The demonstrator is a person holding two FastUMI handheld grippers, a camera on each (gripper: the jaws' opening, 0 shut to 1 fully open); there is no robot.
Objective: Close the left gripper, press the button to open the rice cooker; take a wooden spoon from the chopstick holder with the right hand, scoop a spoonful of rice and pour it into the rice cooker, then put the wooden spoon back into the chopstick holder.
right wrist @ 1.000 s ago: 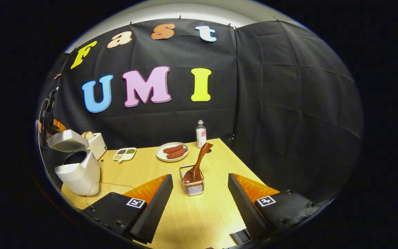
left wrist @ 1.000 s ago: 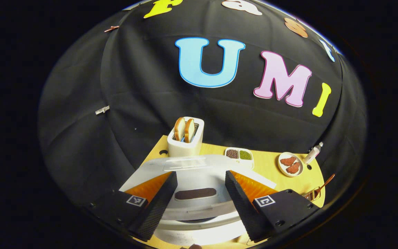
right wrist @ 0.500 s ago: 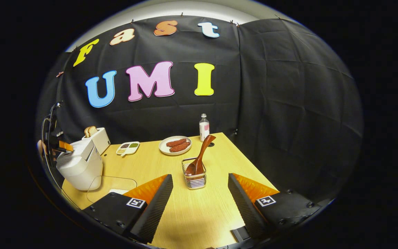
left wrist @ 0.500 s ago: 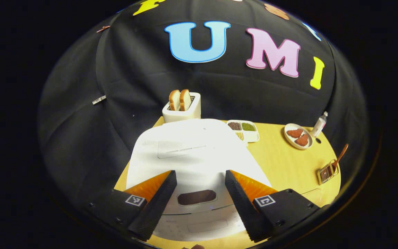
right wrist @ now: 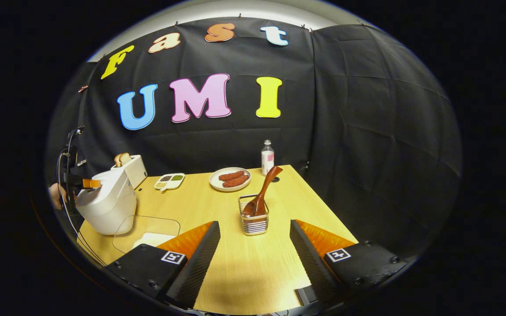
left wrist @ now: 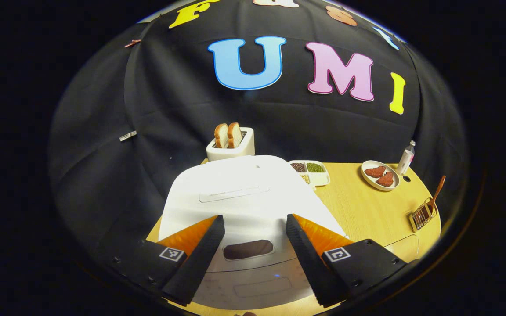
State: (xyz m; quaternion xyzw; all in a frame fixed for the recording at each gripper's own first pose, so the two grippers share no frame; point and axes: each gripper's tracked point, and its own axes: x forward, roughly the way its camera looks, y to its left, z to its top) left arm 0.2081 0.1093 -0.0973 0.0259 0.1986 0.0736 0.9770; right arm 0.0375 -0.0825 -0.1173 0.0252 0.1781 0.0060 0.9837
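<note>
Rice cooker (left wrist: 253, 206) sits right under the left gripper (left wrist: 253, 259), lid down, jaws spread wide with nothing between them. Right gripper (right wrist: 253, 259) is wide open too, hovering over the table (right wrist: 244, 272); straight ahead of it stands the chopstick holder (right wrist: 254, 221) with the wooden spoon (right wrist: 264, 191) leaning inside.

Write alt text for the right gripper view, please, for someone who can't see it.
An open gripper hovers over a wooden table, facing a wire chopstick holder with a wooden spoon leaning in it. At far left stands a closed white rice cooker.
</note>
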